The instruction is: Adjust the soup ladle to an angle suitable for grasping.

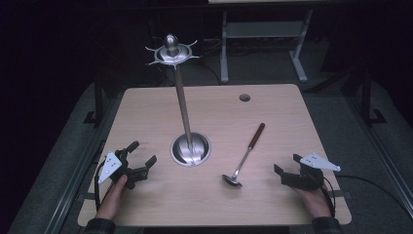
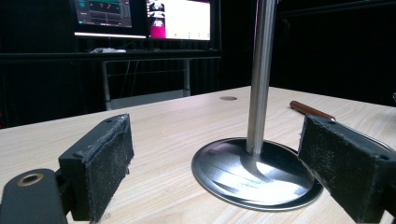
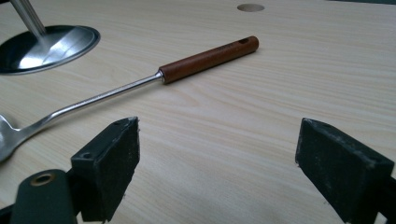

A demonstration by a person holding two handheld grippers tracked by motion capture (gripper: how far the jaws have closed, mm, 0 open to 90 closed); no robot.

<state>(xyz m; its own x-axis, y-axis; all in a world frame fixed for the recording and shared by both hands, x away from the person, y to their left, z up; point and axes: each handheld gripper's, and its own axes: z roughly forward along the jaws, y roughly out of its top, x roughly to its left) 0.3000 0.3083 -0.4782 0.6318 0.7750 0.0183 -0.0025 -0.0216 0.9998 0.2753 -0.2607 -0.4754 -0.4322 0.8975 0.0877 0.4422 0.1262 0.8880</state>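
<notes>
Wooden table (image 1: 272,112) with hole (image 1: 245,97); two monitors (image 2: 142,17) behind.

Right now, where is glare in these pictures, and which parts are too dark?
High view: dark surroundings, table lit. Left gripper view: bright glare on the stand base, monitors overexposed. Right gripper view: even light, ladle sharp.

Lab: lit monitors (image 2: 142,18) (two), metal-frame bench (image 1: 263,34), dark room behind wooden table (image 1: 214,204).
</notes>
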